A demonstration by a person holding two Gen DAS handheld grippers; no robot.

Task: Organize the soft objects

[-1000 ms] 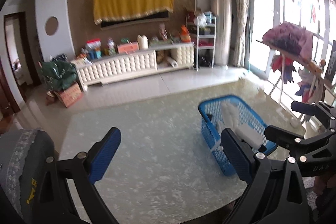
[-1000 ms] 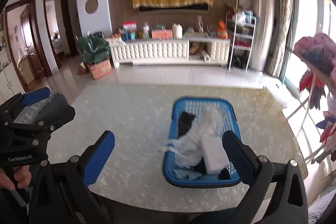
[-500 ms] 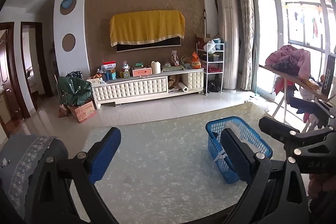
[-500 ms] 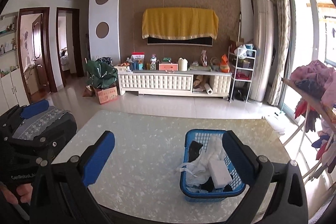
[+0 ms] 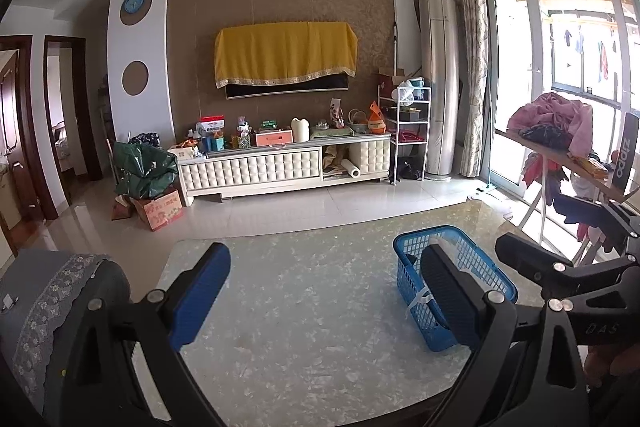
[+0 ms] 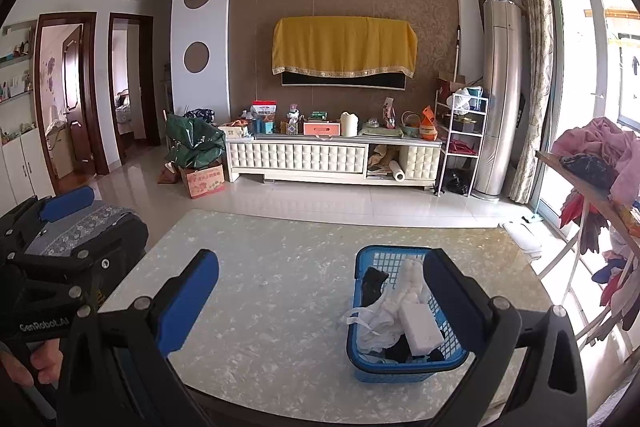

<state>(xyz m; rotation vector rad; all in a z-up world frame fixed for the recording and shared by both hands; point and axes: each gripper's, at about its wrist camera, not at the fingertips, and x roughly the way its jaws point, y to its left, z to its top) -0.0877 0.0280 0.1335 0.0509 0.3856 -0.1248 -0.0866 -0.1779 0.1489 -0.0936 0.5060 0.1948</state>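
Observation:
A blue plastic basket [image 6: 404,373] [image 5: 416,289] stands on the right part of a pale marbled table [image 6: 280,291] [image 5: 312,291]. Inside it lie white cloths [image 6: 386,311], a white sponge block [image 6: 422,329] and dark fabric pieces [image 6: 374,279]. My right gripper [image 6: 320,303] is open and empty, held back above the table's near edge, the basket just behind its right finger. My left gripper [image 5: 326,301] is also open and empty, to the left of the basket. Each gripper shows at the other view's edge, held by a hand.
A grey patterned chair back [image 5: 48,311] stands at the table's left side. A rack with pink and dark clothes [image 6: 600,155] stands right of the table. Beyond a tiled floor is a white TV cabinet [image 6: 312,157] under a yellow-covered screen.
Both grippers have pulled back and tilted up from the table; the basket now appears smaller and lower in both views, and more of the room shows. Jaws stayed open.

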